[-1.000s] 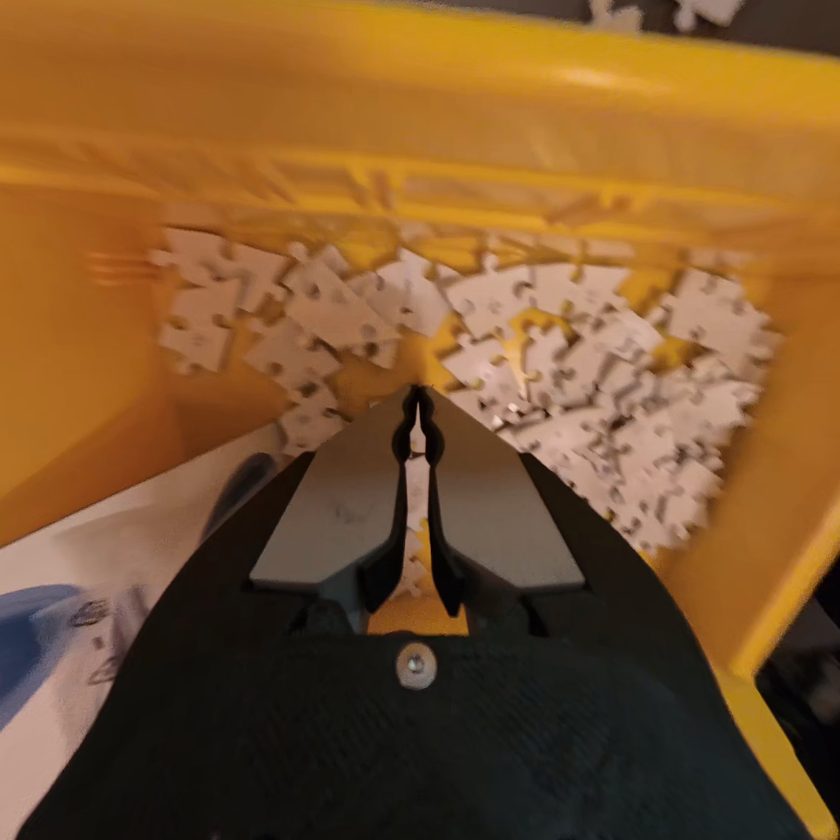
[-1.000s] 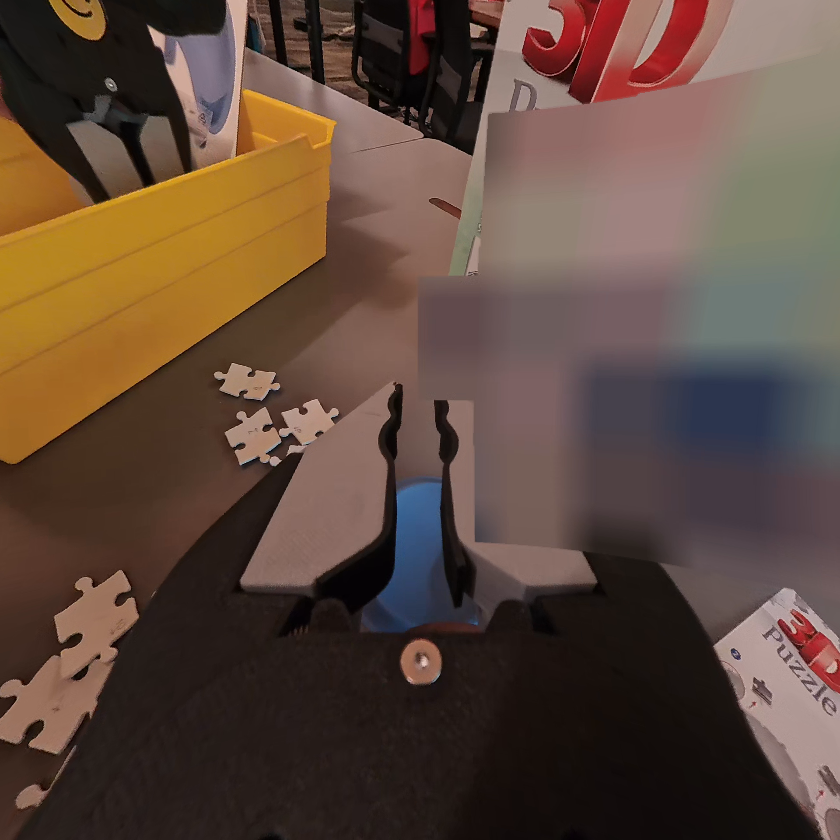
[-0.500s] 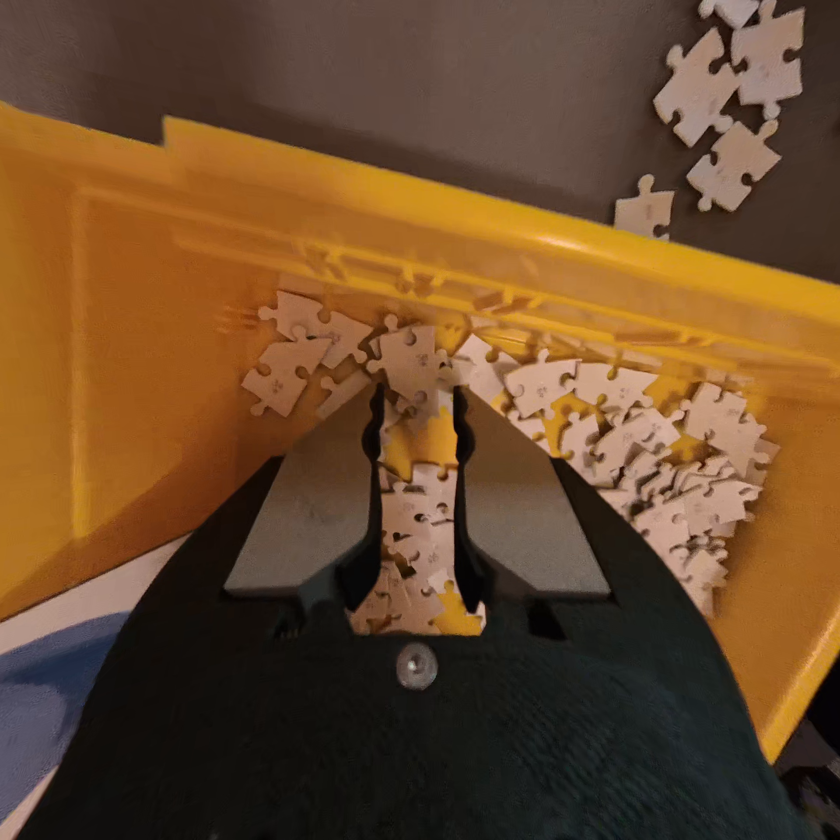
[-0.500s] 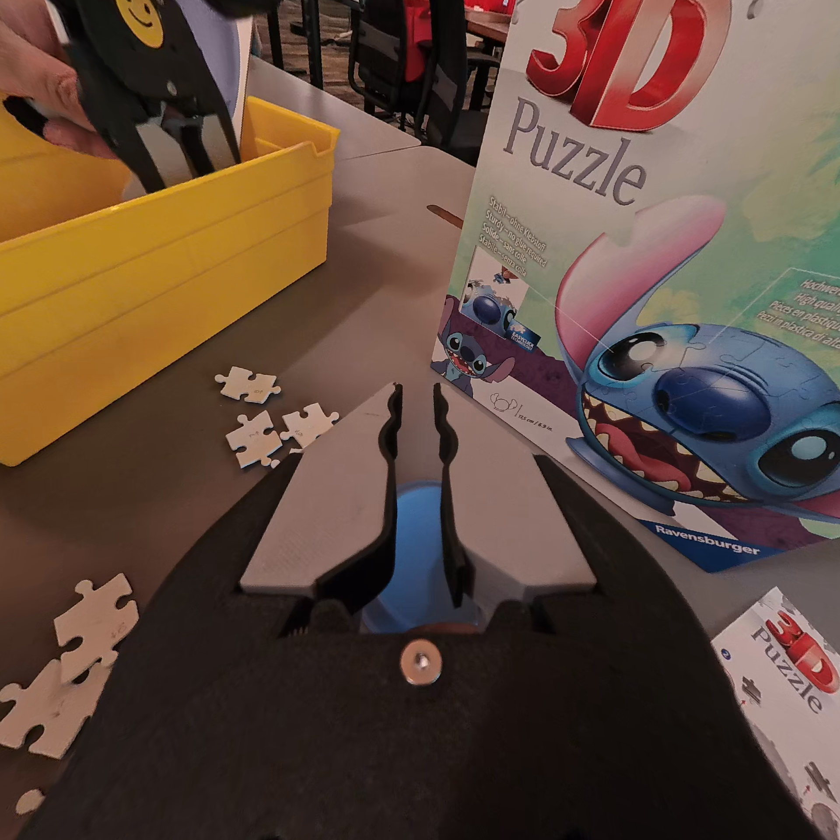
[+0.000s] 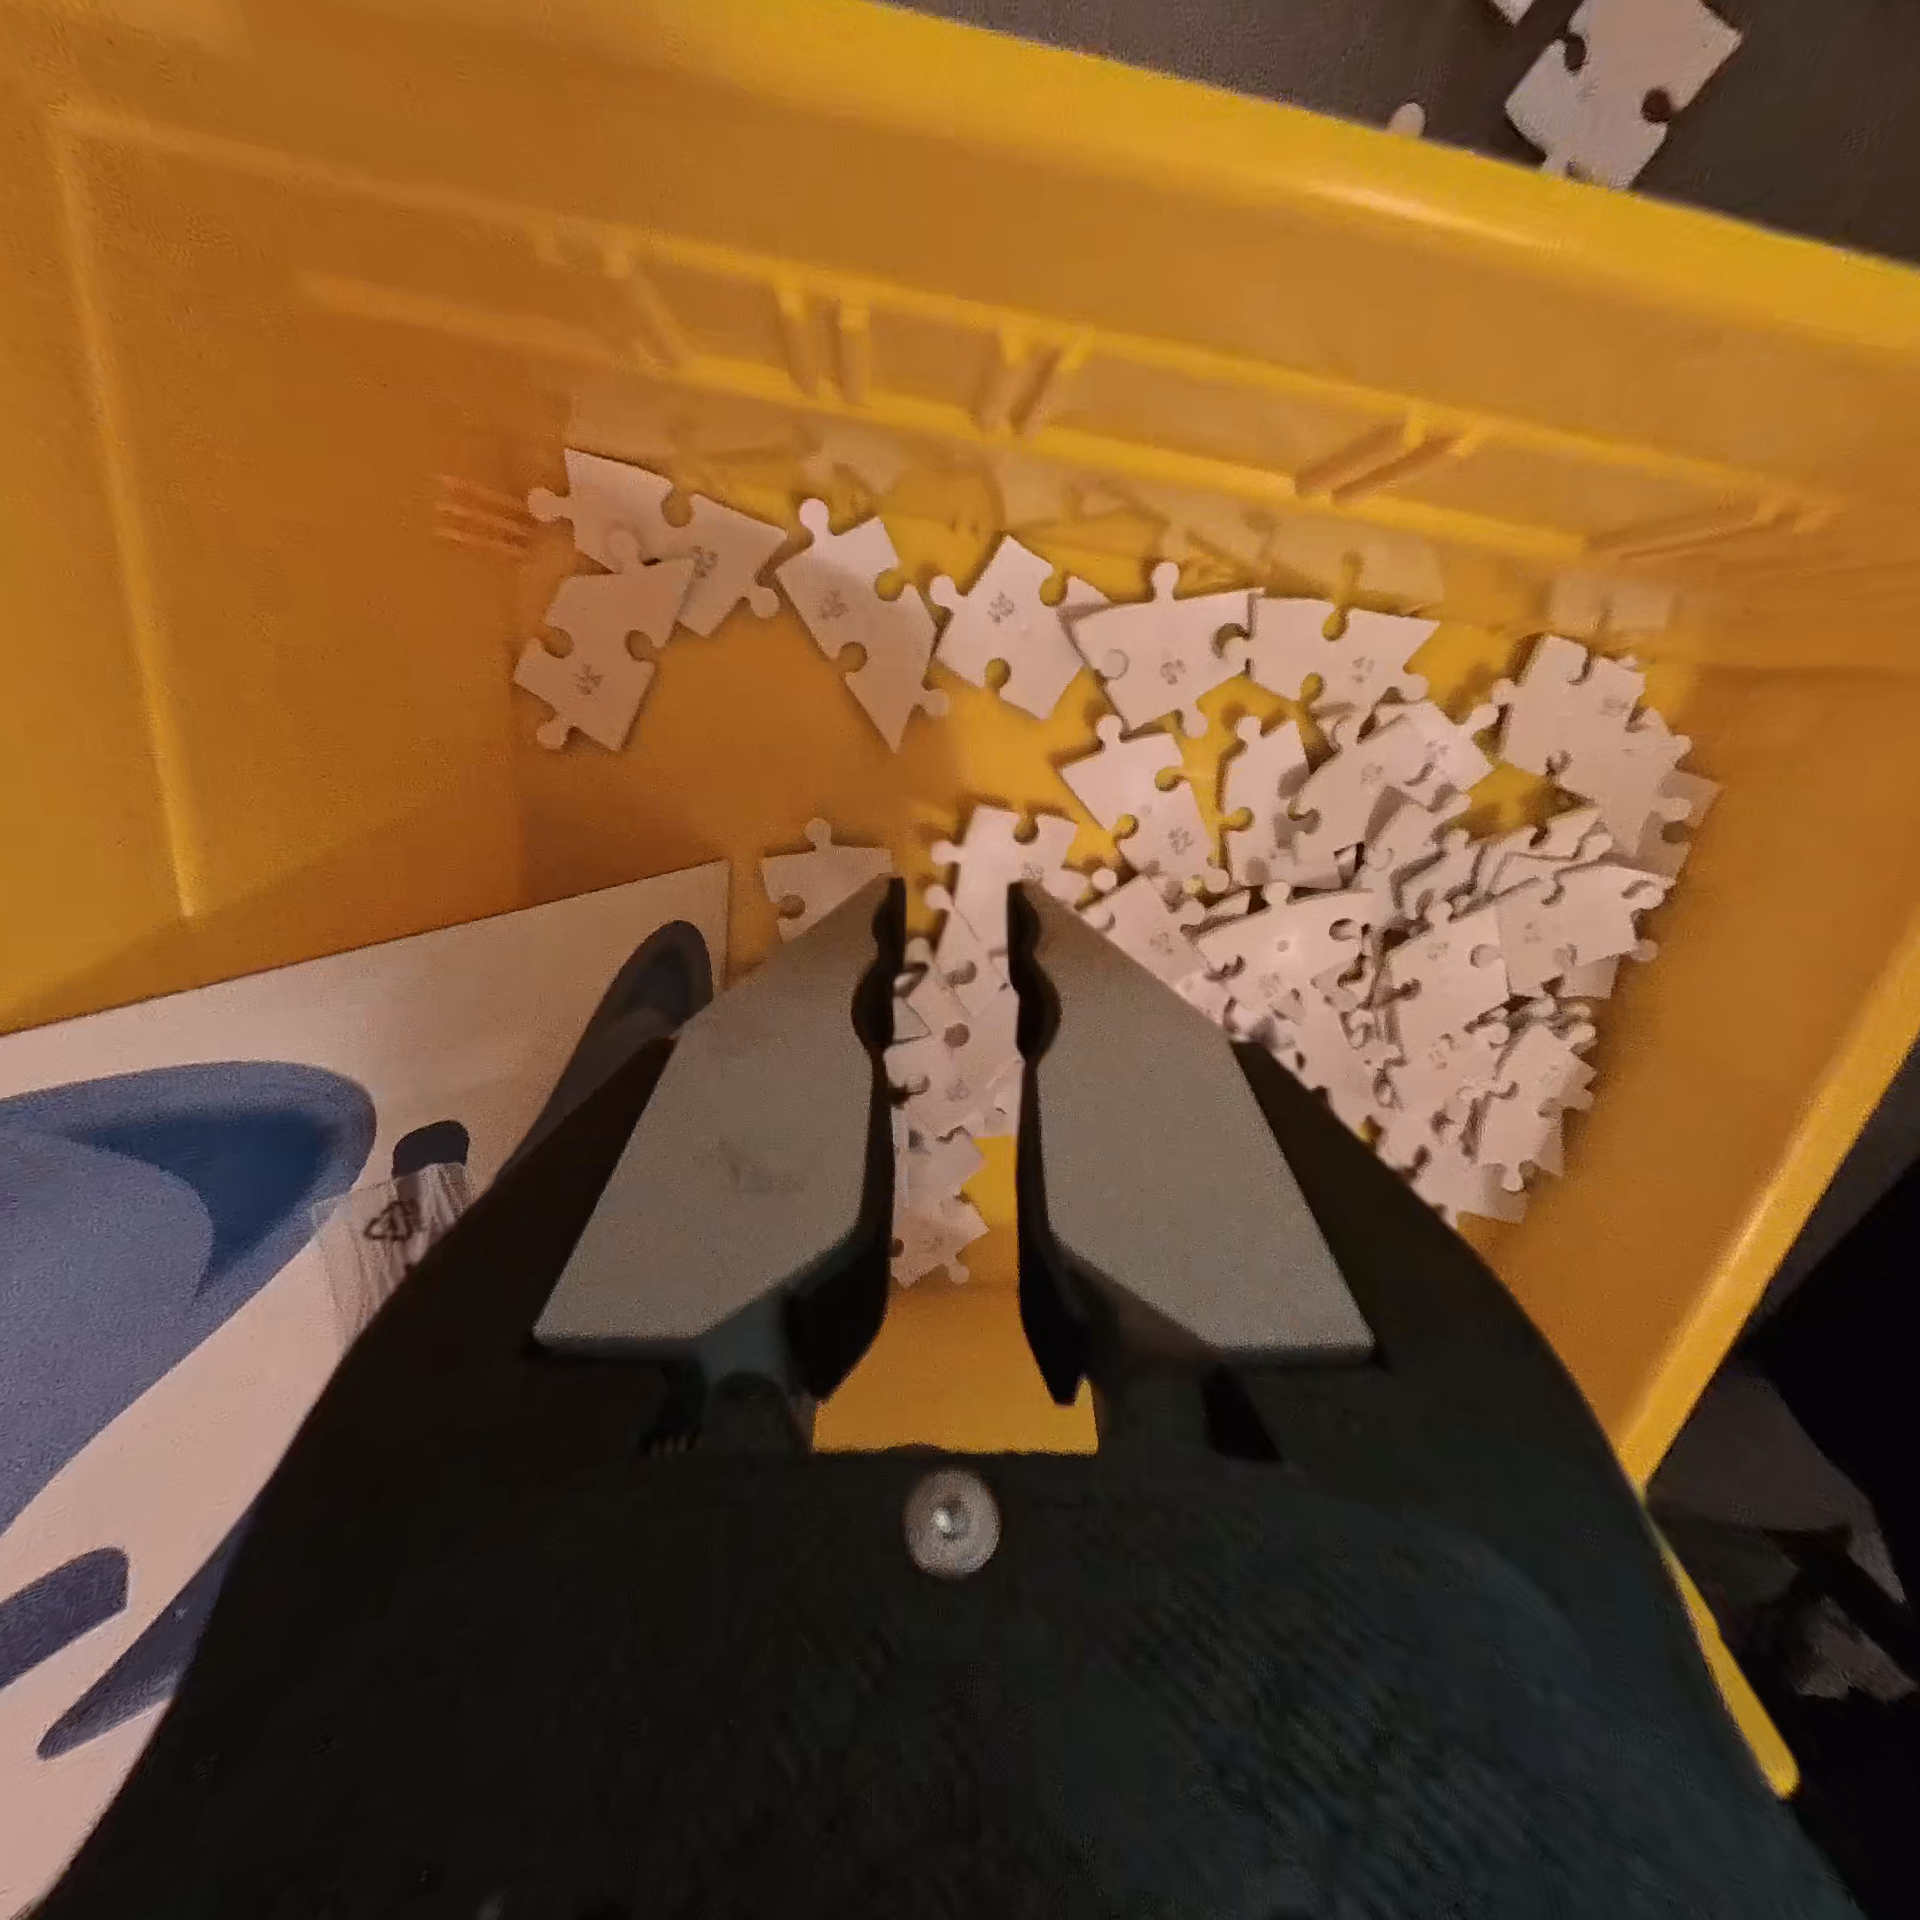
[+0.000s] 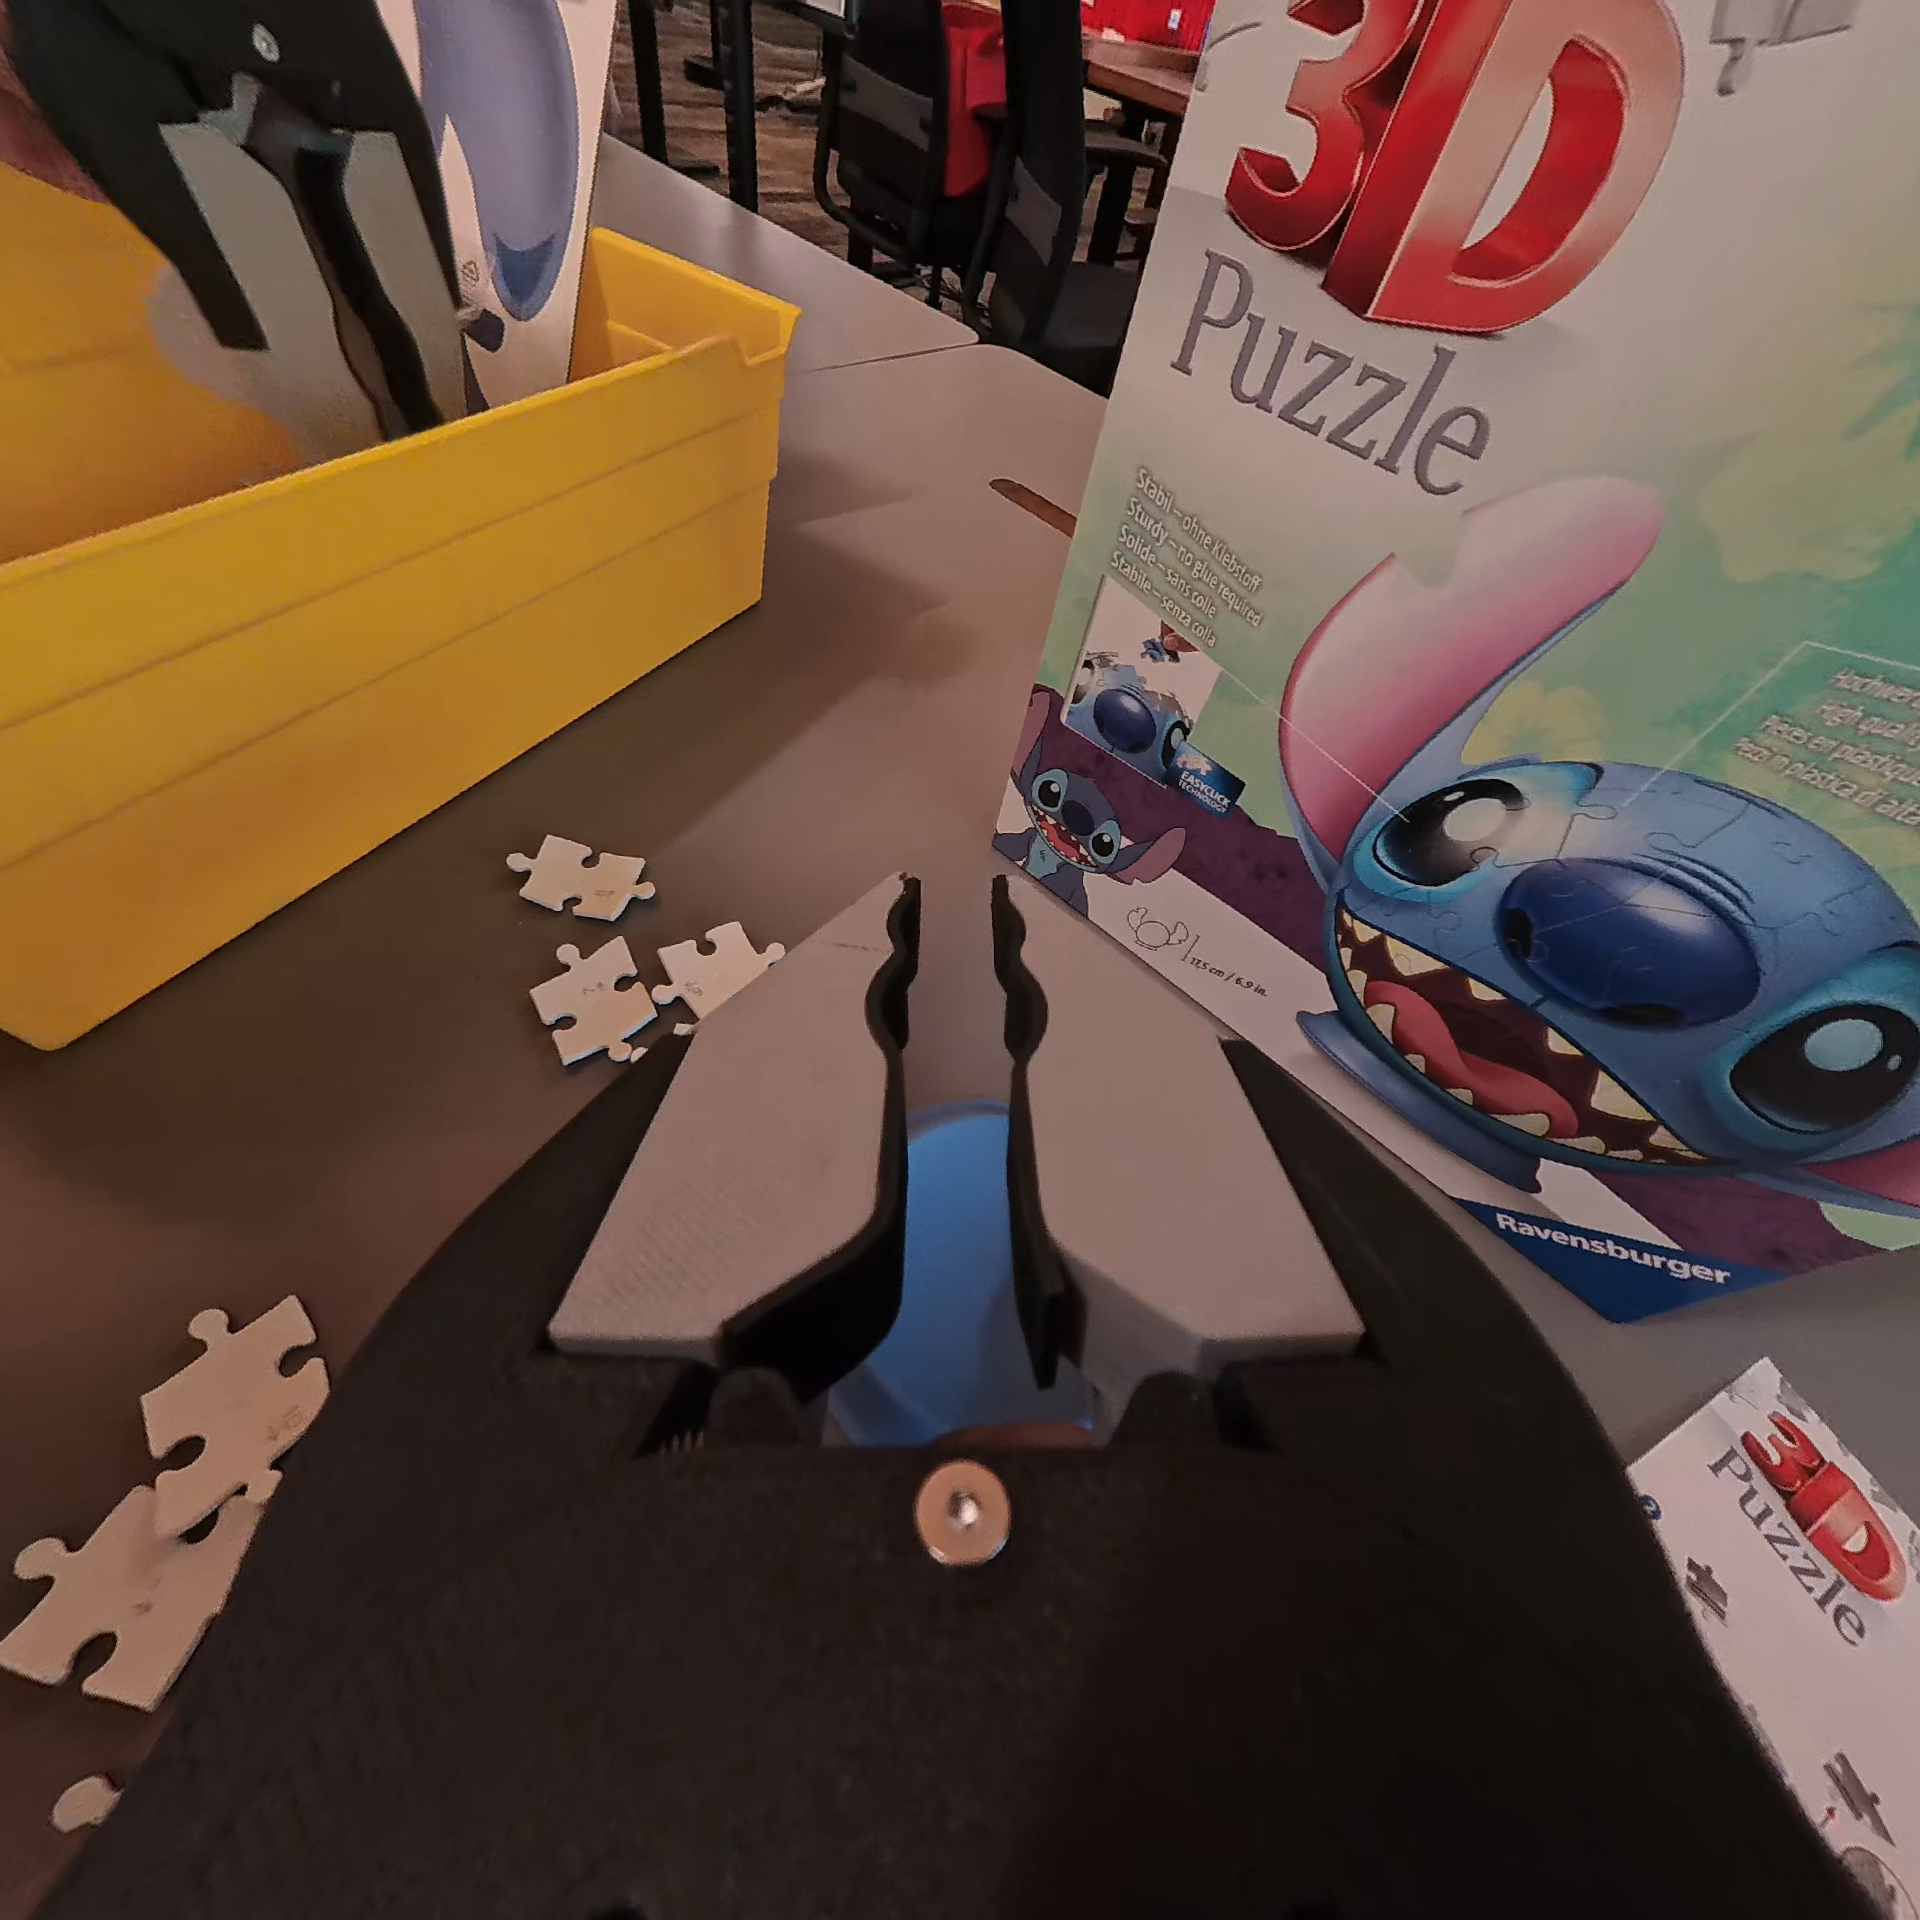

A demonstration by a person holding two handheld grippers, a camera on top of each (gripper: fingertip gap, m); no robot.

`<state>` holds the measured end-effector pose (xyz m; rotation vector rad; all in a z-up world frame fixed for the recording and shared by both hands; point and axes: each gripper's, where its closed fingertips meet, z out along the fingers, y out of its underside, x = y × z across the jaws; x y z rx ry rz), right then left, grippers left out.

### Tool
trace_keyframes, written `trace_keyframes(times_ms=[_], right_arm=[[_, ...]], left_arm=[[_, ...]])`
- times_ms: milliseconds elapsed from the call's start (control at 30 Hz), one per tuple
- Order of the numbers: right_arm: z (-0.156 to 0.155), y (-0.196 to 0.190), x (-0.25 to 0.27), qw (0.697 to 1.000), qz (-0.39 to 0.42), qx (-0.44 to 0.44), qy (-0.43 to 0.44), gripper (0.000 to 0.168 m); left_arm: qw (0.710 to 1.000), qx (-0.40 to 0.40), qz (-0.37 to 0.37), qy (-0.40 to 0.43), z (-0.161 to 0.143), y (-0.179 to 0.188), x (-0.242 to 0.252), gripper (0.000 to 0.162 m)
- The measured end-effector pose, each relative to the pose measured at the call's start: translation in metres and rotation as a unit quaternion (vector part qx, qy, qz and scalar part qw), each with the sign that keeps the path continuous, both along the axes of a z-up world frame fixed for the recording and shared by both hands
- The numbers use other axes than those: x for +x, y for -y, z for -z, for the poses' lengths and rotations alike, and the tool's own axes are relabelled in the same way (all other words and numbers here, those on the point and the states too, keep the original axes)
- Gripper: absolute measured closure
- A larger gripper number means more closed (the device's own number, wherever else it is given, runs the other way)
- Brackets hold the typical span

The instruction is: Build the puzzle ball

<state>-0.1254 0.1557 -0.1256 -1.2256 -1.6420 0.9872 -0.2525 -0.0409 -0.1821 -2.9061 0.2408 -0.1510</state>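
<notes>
Both grey fingers (image 5: 748, 1132) of the left gripper (image 5: 954, 894) stand slightly apart, pinching nothing, pointing down into the yellow plastic bin (image 5: 935, 187) at frame centre. Inside it, a heap of white, face-down puzzle pieces (image 5: 1351, 935) crowds the right half, and a white card with blue shapes (image 5: 187, 1195) leans at lower left. The right gripper (image 6: 956, 894) also has its tips parted and empty, low over the grey table (image 6: 883, 665), with a blue curved part (image 6: 956, 1226) showing between its fingers. Loose white pieces (image 6: 592, 997) lie left of it; the upright printed puzzle box (image 6: 1507, 623) fills the right.
</notes>
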Motion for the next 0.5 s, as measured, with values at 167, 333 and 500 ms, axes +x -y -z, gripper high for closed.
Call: trace_keyframes(times_ms=[167, 333, 500], right_arm=[[0.001, 0.000, 0.000, 1.000, 0.000, 0.001, 0.001, 0.157], [0.000, 0.000, 0.000, 1.000, 0.000, 0.001, 0.001, 0.157], [0.001, 0.000, 0.000, 1.000, 0.000, 0.002, 0.002, 0.157]], left_arm=[[0.999, -0.036, 0.008, 0.022, 0.014, 0.007, 0.005, 0.145], [0.999, -0.033, 0.027, -0.011, 0.019, 0.005, 0.004, 0.128], [0.998, -0.030, 0.039, -0.045, 0.023, 0.002, 0.000, 0.127]])
